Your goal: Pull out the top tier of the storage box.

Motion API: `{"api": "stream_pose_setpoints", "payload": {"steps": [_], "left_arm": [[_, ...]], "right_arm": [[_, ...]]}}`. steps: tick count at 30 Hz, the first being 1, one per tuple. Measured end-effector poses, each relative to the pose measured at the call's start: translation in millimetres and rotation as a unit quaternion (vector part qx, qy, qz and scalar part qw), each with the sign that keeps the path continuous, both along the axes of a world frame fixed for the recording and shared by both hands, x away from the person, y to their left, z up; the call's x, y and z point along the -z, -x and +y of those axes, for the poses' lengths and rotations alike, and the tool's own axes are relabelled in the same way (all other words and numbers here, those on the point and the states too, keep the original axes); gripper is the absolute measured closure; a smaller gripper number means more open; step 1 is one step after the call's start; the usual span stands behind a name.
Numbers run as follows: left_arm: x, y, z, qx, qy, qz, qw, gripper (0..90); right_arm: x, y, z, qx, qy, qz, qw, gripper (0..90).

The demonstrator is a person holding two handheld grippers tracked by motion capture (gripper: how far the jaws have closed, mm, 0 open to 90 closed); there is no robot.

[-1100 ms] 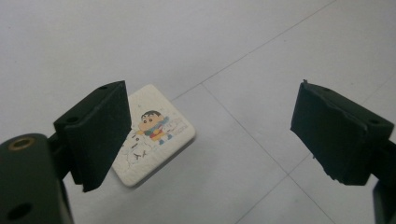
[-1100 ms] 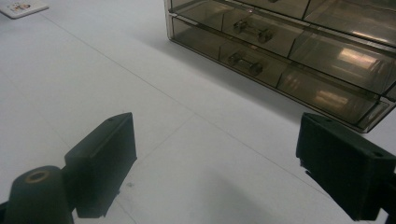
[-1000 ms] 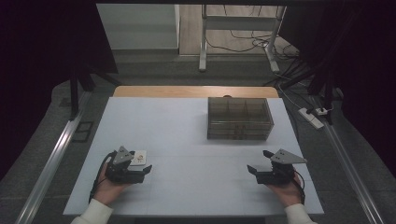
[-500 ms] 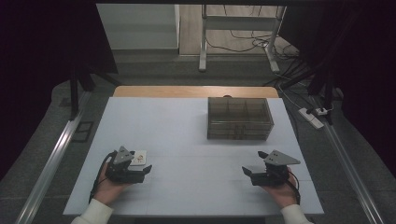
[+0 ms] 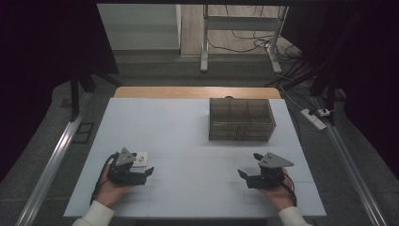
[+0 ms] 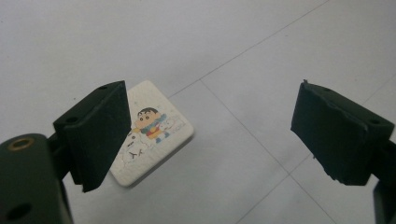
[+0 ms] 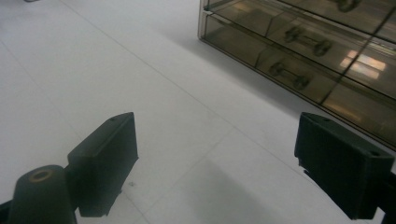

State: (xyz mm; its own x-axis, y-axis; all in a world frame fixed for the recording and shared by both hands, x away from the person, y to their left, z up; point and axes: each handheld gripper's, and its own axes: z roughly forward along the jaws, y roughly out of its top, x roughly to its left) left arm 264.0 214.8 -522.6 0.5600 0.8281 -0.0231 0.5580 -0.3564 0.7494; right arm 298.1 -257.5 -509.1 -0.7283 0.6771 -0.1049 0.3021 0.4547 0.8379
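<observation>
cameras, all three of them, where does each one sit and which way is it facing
High view: sits above the person's side of the table, facing forward and down; shows both hands, the left gripper and the right gripper.
Left gripper view: rides on the left gripper, facing down at the picture card; shows its own black jaws, wide apart.
Right gripper view: rides on the right gripper, facing along the table toward the drawer box; shows its own jaws, apart.
Shared: the high view also shows the card and the box.

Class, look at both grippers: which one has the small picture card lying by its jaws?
The left gripper. The white cartoon card lies flat on the table beside its left jaw. The right gripper faces bare table, with the smoky drawer box beyond.
</observation>
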Motion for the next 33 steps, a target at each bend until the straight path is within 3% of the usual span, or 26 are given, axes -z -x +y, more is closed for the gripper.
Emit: {"api": "stream_pose_setpoints", "payload": {"steps": [11,15,33], "left_arm": [[1.9,-0.6,-1.4,0.0,-0.012,0.002,0.9999,12.2],[1.7,-1.0,-0.4,-0.002,-0.005,0.002,1.0,12.0],[3.1,-1.5,-0.6,-0.005,-0.011,0.003,0.9999,11.8]], "right_arm": [[3.6,-0.4,6.3,-0.002,0.016,0.004,0.9999,13.3],[3.5,0.9,7.1,0.003,0.026,-0.006,0.9996,13.4],[6.3,3.4,10.8,-0.002,0.086,-0.05,0.995,14.1]]}}
